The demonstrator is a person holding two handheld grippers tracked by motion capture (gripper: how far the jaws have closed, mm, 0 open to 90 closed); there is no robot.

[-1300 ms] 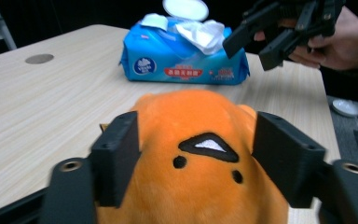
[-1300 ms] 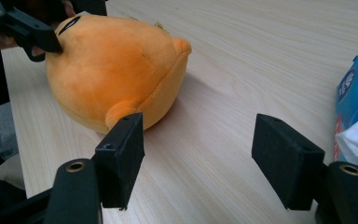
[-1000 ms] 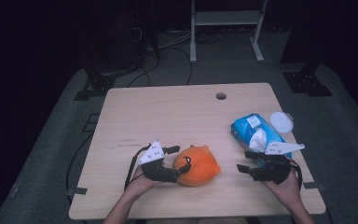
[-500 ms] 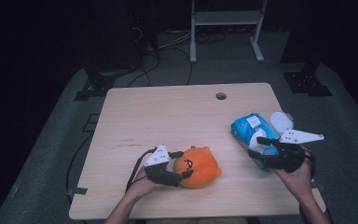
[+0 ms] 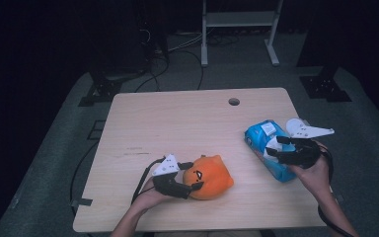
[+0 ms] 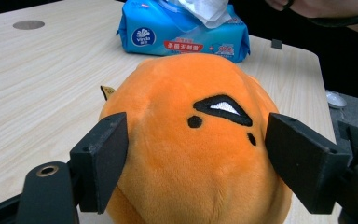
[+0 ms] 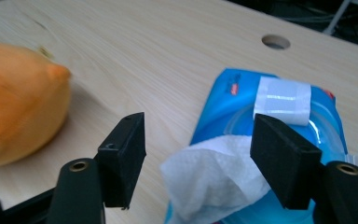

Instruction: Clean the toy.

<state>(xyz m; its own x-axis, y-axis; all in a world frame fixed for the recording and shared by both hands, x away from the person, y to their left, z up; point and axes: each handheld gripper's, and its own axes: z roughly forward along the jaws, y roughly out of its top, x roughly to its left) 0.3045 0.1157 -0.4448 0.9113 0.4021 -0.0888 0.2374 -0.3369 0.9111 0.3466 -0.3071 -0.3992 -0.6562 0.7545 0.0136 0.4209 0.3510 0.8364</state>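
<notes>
Left side first. My left gripper [image 5: 192, 177] sits low at the near edge of the table [image 5: 177, 123], its jaws spread wide around the orange plush toy [image 5: 208, 177]. In the left gripper view the two pads flank the plush [image 6: 191, 154] at both sides, touching or nearly touching the fabric; I cannot tell whether they press on it. The toy rests on the tabletop, embroidered face turned up toward the camera.

Moving right: the blue wet-wipe pack [image 5: 267, 150] lies flat near the right edge, well apart from the plush. Its lid flap [image 5: 297, 126] is swung open beside it. In the right gripper view one white wipe [image 7: 216, 179] sticks up crumpled out of the pack's opening, and a white adhesive label [image 7: 282, 99] shows on the pack's [image 7: 242, 93] top.

My right gripper [image 5: 276, 146] hovers over the pack, jaws wide, pads either side of the protruding wipe without pinching it.
</notes>
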